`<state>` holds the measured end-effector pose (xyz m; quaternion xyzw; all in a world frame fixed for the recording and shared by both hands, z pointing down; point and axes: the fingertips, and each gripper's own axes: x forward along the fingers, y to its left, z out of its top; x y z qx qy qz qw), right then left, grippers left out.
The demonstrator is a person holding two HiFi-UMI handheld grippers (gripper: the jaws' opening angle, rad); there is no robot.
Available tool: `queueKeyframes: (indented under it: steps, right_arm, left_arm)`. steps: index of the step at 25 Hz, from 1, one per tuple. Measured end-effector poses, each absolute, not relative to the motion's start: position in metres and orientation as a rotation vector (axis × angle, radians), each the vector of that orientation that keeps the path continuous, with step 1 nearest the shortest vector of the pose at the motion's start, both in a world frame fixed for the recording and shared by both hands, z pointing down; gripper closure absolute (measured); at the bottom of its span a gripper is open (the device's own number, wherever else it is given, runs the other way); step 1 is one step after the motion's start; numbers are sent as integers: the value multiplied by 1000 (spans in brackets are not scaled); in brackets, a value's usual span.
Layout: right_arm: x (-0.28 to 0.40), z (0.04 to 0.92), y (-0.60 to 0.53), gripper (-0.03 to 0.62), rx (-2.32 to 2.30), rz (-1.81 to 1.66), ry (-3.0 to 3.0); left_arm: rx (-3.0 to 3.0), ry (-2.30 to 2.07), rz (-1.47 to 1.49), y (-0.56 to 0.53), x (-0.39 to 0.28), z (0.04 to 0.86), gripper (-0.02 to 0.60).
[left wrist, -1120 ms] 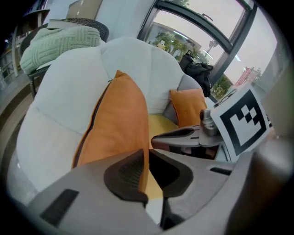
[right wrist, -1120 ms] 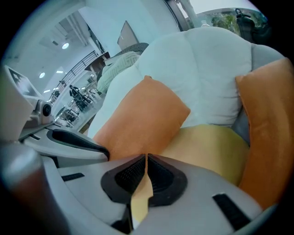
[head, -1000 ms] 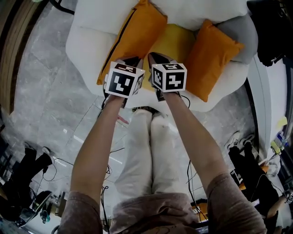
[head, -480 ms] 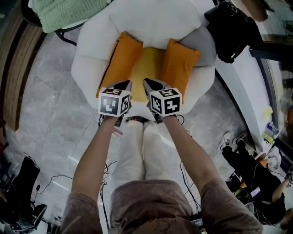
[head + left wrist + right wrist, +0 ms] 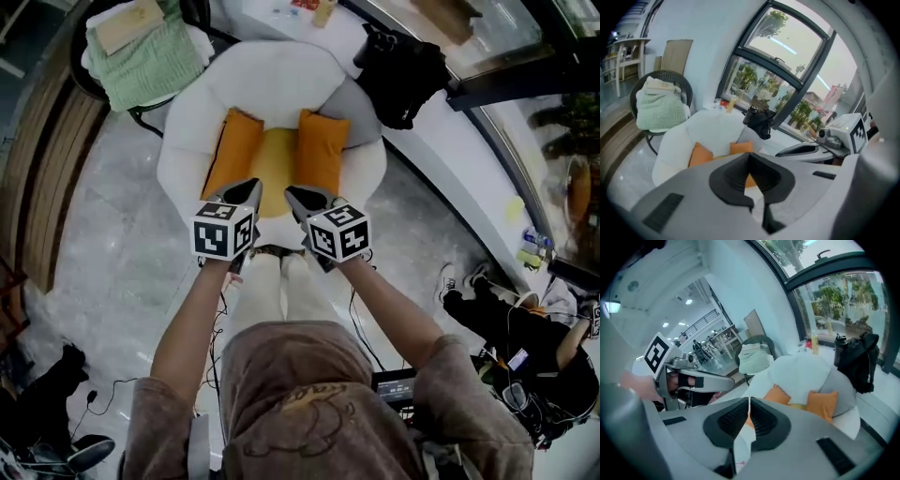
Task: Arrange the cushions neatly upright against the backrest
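Observation:
Two orange cushions, the left one [image 5: 234, 150] and the right one [image 5: 322, 150], stand leaning against the backrest of a white armchair [image 5: 272, 80]. A yellow seat cushion [image 5: 275, 167] lies between them. My left gripper [image 5: 248, 190] and right gripper [image 5: 295, 195] hover side by side in front of the seat, well short of the cushions. Both are shut with nothing between the jaws. The left gripper view shows both cushions [image 5: 700, 153] far beyond its closed jaws [image 5: 750, 155]. The right gripper view shows them [image 5: 822, 404] past its own closed jaws [image 5: 749, 401].
A black backpack [image 5: 403, 66] sits on the window ledge right of the armchair. A dark round chair with a green blanket [image 5: 141, 56] stands at the left. A person [image 5: 511, 328] sits on the floor at the right, near cables and gear.
Both grippers have lifted up and drawn back from the armchair. The view has risen too, so the chair and cushions look smaller and farther away.

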<state>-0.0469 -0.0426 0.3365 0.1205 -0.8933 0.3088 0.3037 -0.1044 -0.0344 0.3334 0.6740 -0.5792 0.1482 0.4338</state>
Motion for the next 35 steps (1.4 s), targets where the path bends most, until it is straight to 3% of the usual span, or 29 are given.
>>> queueKeyframes:
  steps: [8,18,35]
  right_arm:
    - [6,182,16,568,201,693,-2590]
    - [29,90,30,568,250,462,-2795]
    - [55,46,47,568,342,247,-2918]
  left_arm:
    - [1912,-1570,361,15,-49,185,577]
    - [2152,-1651,267,25,-17,92,577]
    - [2287,-1709,241,54,11,52,577]
